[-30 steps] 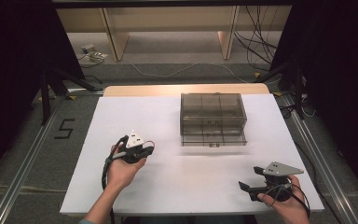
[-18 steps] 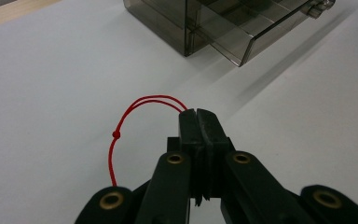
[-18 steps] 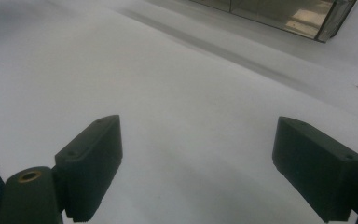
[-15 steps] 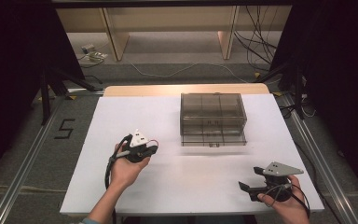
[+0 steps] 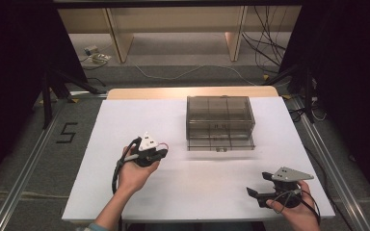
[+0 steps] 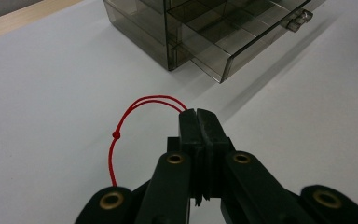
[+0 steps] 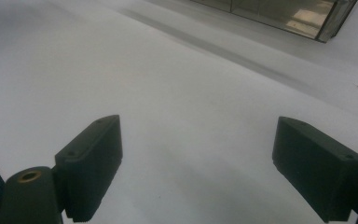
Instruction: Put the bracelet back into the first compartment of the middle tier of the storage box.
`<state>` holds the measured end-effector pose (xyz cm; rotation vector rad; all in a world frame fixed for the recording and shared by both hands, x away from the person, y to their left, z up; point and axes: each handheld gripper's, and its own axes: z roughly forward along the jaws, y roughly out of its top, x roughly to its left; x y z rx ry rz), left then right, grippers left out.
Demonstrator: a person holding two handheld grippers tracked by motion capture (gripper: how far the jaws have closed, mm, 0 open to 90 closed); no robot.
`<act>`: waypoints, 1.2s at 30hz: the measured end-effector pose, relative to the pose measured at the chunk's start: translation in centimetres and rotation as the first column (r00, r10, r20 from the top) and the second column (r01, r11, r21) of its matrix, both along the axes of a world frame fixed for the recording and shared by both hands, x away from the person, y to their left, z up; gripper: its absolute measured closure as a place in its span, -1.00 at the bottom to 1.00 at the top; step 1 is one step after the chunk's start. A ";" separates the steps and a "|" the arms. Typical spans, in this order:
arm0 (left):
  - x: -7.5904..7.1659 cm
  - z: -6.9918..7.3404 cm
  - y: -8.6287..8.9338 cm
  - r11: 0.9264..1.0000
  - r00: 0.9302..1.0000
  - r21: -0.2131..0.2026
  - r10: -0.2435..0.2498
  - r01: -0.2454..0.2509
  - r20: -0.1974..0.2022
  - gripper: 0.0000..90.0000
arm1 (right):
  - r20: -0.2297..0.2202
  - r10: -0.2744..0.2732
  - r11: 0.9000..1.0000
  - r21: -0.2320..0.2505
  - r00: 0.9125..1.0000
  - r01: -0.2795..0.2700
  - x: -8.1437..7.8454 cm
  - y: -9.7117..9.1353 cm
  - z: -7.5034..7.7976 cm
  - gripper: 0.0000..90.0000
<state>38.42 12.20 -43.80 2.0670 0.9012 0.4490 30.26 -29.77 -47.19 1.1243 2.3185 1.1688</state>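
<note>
Table (image 5: 125, 125) in the high view was white and mostly bare, with wide free room between its near edge and the smoky drawer box (image 5: 220, 122), which stood toward the far edge. I saw the left gripper (image 5: 161, 153) near the middle-left and the right gripper (image 5: 258, 185) close to the near right corner, well apart from each other. In the left gripper view, the left gripper (image 6: 199, 122) had its jaws pressed together on a thin red cord (image 6: 135, 112); the cord looped out to the left and carried a small bead, and one drawer of the box (image 6: 205, 32) stood pulled out. In the right gripper view, the right gripper (image 7: 198, 158) stood wide open over bare table, with nothing between its jaws.
</note>
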 end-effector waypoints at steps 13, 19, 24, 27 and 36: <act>0.4 0.5 -1.3 1.000 1.000 -0.003 -0.027 0.027 0.006 0.99 | -0.002 -0.001 1.000 0.003 1.000 0.001 0.0 0.0 0.0 -0.63; 0.6 0.7 -1.7 0.999 0.999 0.003 -0.036 0.036 0.012 0.99 | -0.002 -0.001 1.000 0.002 1.000 0.001 0.0 0.0 0.0 -0.63; 0.6 0.8 -2.0 0.999 0.999 0.004 -0.040 0.040 0.020 0.99 | -0.002 -0.001 1.000 0.003 1.000 0.001 0.0 0.0 0.0 -0.63; 0.7 0.9 -2.2 0.999 0.999 0.006 -0.047 0.047 0.020 0.99 | -0.003 -0.001 1.000 0.003 1.000 0.001 0.0 0.0 -0.1 -0.63; 0.9 1.2 -2.7 0.998 0.998 0.006 -0.057 0.057 0.026 0.99 | -0.002 -0.002 1.000 0.003 1.000 0.002 0.0 0.0 -0.1 -0.63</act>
